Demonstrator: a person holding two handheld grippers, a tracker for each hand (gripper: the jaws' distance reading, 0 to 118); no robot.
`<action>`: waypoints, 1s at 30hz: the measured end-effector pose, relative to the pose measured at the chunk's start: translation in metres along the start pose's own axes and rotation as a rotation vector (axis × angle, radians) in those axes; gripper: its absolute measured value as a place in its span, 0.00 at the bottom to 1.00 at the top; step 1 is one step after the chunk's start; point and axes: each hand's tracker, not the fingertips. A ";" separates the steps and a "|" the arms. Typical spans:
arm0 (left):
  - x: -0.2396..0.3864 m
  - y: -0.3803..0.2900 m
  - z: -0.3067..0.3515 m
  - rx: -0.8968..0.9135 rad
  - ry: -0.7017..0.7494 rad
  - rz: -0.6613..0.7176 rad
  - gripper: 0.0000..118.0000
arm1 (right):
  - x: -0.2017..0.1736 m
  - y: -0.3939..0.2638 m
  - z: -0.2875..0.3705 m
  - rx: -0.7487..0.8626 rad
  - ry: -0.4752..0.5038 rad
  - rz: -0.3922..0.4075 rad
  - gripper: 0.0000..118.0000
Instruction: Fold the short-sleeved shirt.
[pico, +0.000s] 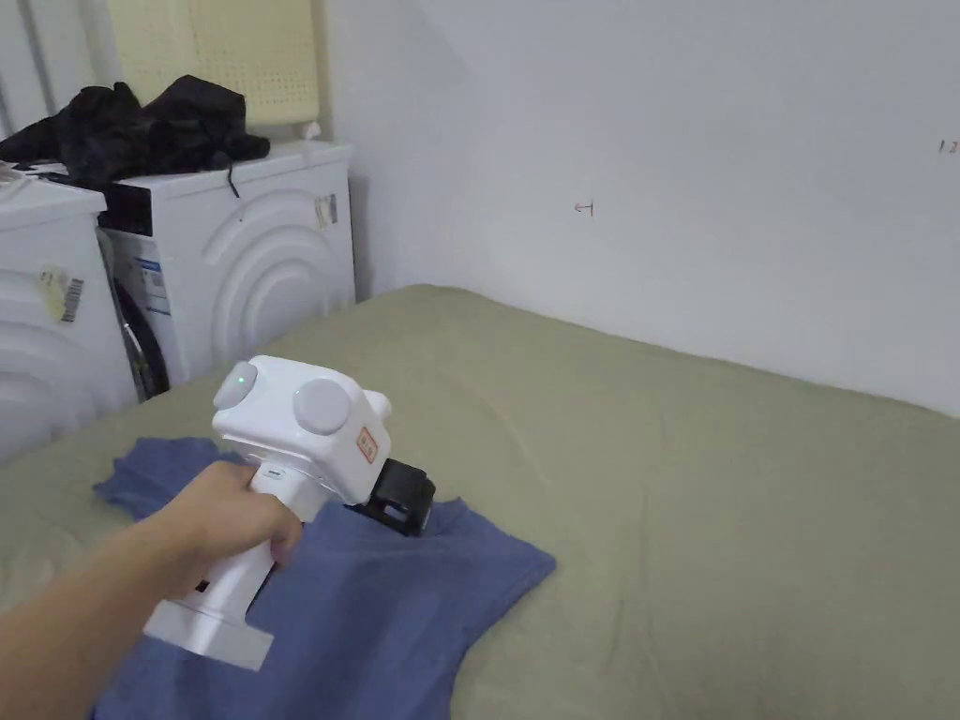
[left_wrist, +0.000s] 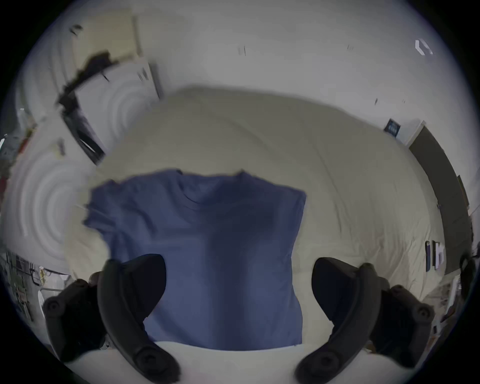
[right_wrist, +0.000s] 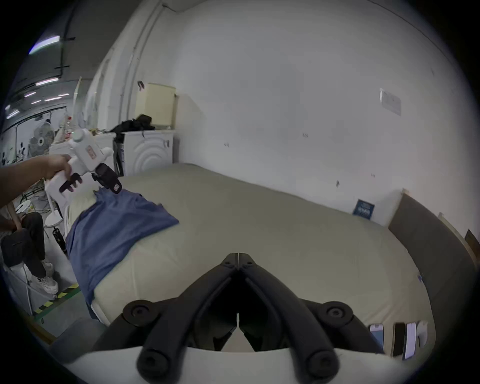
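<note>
The blue short-sleeved shirt (left_wrist: 207, 246) lies spread on the olive-covered bed (pico: 703, 487), near the bed's left end beside the white washing machines (pico: 253, 253); in the left gripper view it lies flat with the collar (left_wrist: 207, 189) on the far side and the hem nearest the camera, so its long axis runs straight away from the left gripper (left_wrist: 239, 293); one sleeve (left_wrist: 104, 205) spreads out to the left, somewhat rumpled, while the right edge runs straight, and whether that sleeve is already turned under I cannot tell. The left gripper hovers over the lower body of the shirt with its jaws spread wide and nothing between them; in the head view the left hand (pico: 225, 525) holds its white body just above the cloth, nose pointing toward the collar end. The right gripper (right_wrist: 237, 257) is well apart from the shirt, over bare bed cover, its jaws closed tip to tip and holding nothing; from there the shirt lies off to the left. The left gripper is plainly the nearer one, so the next grasp most likely falls to it, on the hem or a side edge just below it; the right would need to travel across the bed to take the opposite edge before any fold along the shirt's length could be made cleanly.
</note>
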 end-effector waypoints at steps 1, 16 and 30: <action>0.000 0.009 -0.021 -0.007 -0.030 -0.010 0.98 | 0.003 -0.005 0.000 -0.023 -0.010 -0.020 0.00; -0.003 0.007 -0.141 -0.123 0.057 0.114 0.37 | 0.007 -0.062 -0.011 -0.199 -0.013 -0.074 0.00; 0.122 0.055 -0.010 0.126 -0.247 -0.096 0.04 | 0.050 -0.066 0.024 -0.186 -0.095 -0.181 0.00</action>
